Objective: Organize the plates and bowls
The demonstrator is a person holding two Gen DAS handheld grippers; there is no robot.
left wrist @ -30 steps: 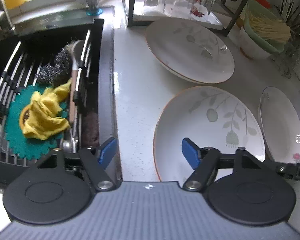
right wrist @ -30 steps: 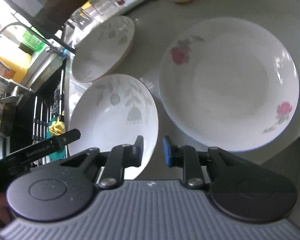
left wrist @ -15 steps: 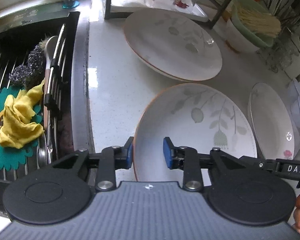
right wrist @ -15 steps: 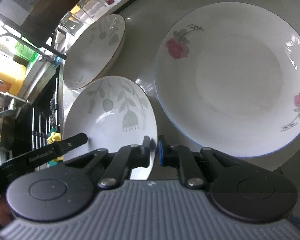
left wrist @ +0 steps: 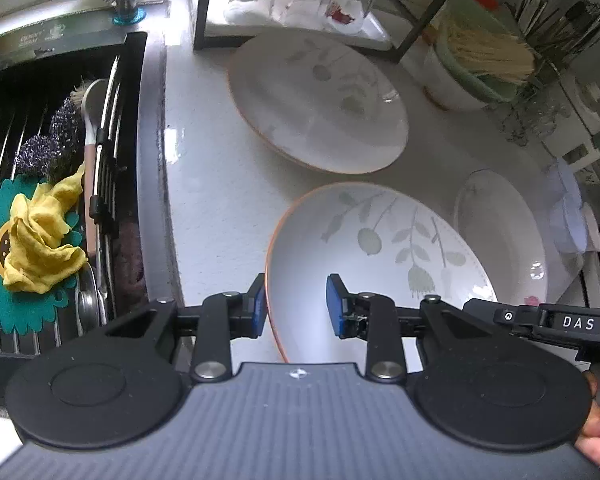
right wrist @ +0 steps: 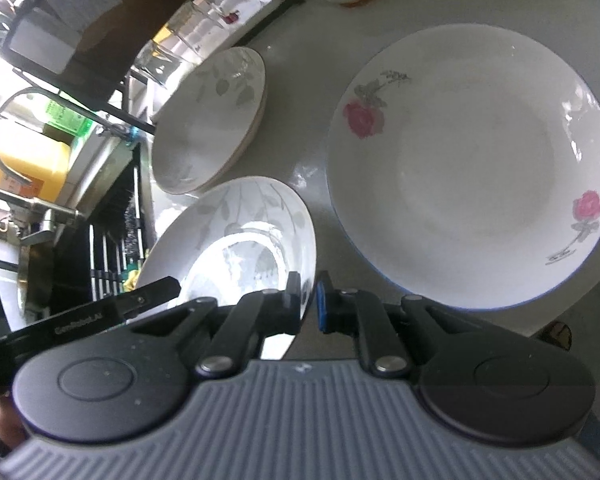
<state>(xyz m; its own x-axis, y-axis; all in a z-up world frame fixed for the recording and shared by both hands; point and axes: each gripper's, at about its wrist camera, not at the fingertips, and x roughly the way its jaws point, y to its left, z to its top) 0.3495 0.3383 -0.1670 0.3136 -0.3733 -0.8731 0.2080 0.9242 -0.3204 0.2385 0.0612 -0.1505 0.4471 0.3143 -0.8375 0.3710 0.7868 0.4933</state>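
A white leaf-pattern plate (left wrist: 380,248) with an orange rim sits tilted above the counter, held from both sides. My left gripper (left wrist: 296,304) is shut on its left rim, one pad outside and one inside the dish. On the opposite rim of that plate (right wrist: 236,232), my right gripper (right wrist: 308,300) is shut tight. Behind it lies a stack of matching leaf plates (left wrist: 316,104), also seen in the right wrist view (right wrist: 208,120). A larger rose-pattern plate (right wrist: 472,168) lies flat to the right (left wrist: 500,232).
Left of the counter is a dark sink (left wrist: 148,128) with a wire rack, a yellow cloth (left wrist: 36,248) and scourers. A black shelf with upturned glasses (left wrist: 300,0) stands at the back. A bowl of chopsticks (left wrist: 480,64) is at the back right.
Both grippers closed onto opposite rims of the near leaf plate. The plate has since tipped and come up a little off the counter.
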